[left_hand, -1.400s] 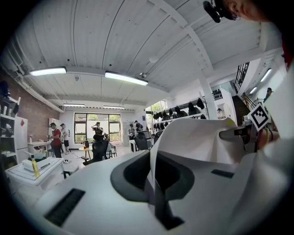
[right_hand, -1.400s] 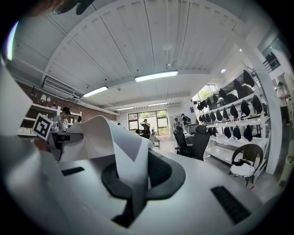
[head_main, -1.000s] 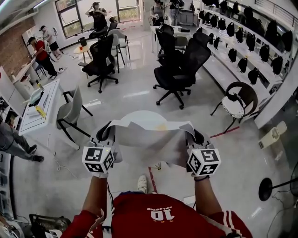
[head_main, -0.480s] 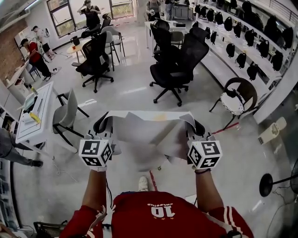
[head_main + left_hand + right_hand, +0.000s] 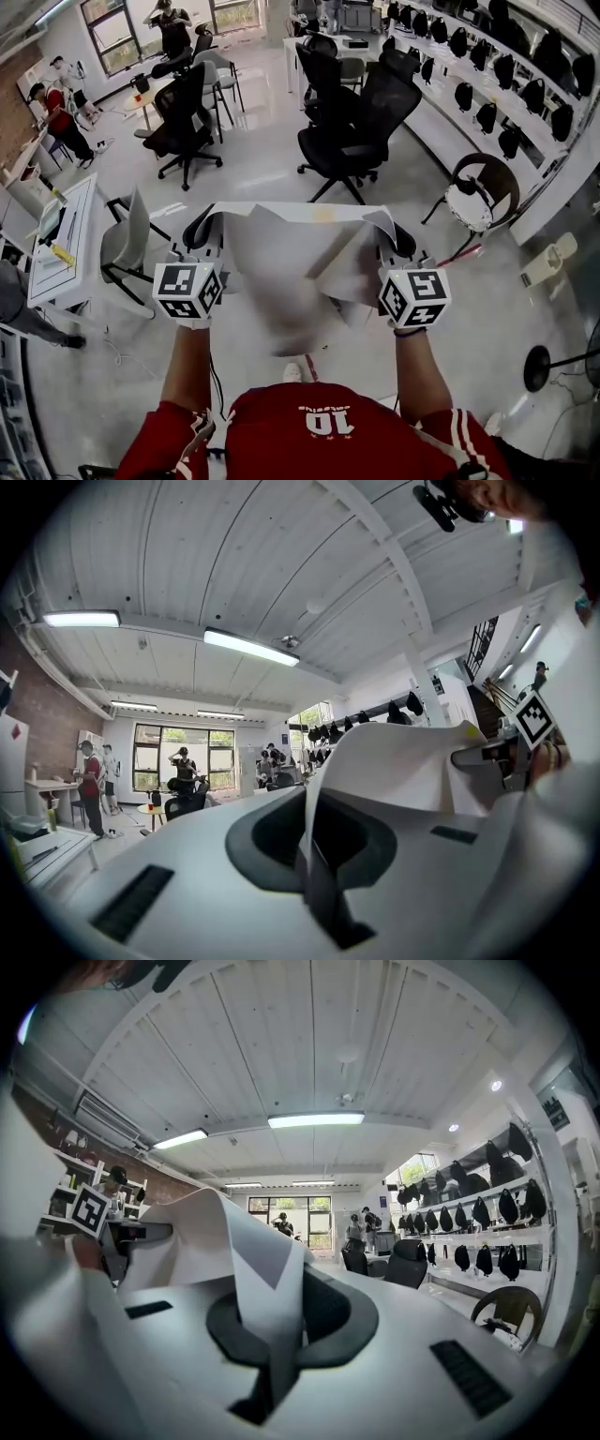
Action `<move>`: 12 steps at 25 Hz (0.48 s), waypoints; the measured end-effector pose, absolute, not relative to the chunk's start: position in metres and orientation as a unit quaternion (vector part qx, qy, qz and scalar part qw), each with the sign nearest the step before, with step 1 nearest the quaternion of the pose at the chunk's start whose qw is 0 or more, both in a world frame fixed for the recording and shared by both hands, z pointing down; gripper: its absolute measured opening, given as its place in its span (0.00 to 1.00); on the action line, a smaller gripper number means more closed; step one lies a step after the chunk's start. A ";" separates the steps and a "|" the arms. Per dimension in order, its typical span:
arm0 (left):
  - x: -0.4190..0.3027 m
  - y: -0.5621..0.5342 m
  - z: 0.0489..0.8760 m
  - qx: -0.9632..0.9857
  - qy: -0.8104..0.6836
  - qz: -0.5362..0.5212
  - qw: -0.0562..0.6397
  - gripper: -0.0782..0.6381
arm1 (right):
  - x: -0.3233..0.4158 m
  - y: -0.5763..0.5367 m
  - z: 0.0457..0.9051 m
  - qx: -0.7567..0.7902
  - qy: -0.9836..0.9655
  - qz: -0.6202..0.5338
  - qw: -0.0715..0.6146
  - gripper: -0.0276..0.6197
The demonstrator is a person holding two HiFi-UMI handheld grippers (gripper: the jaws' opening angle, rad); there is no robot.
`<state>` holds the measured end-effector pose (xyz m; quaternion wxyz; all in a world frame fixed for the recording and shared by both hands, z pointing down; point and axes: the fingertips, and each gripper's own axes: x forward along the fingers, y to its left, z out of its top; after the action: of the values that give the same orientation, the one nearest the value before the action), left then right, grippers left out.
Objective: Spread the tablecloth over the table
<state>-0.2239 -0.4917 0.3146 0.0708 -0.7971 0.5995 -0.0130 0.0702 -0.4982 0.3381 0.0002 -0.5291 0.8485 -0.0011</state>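
A white tablecloth (image 5: 291,272) hangs in the air between my two grippers, its top edge pulled nearly straight and the rest sagging in folds towards my body. My left gripper (image 5: 208,246) is shut on the cloth's left corner. In the left gripper view the sheet (image 5: 403,761) runs out from the closed jaws (image 5: 314,855). My right gripper (image 5: 392,246) is shut on the right corner, and the right gripper view shows the cloth (image 5: 216,1241) pinched in its jaws (image 5: 272,1335). The cloth hides whatever is below it.
Black office chairs (image 5: 352,112) stand ahead on the shiny floor. A grey chair (image 5: 127,244) and a white desk (image 5: 61,244) are at the left. A round chair with a white cushion (image 5: 478,202) and shelves of black bags (image 5: 506,94) line the right. People stand at the far windows.
Both grippers have moved forward and slightly up together, carrying the cloth. Its top edge sits higher in the head view, and more of the sheet hangs down between the grippers.
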 end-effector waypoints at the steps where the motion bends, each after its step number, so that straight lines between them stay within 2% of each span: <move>1: -0.225 -0.502 0.311 -0.799 0.597 -0.012 0.075 0.12 | 0.069 -0.507 0.335 -0.532 0.847 0.004 0.005 0.07; 7: -0.233 -0.569 0.271 -0.807 0.578 0.000 0.121 0.12 | 0.060 -0.560 0.305 -0.547 0.835 0.044 0.036 0.07; 12: -0.231 -0.582 0.229 -0.801 0.569 0.022 0.182 0.12 | 0.060 -0.579 0.277 -0.552 0.828 0.077 0.052 0.07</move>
<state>-0.2313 -0.5819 0.2285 0.1816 -0.8015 0.5693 0.0224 0.0596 -0.5791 0.2772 0.0516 -0.5524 0.8283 0.0775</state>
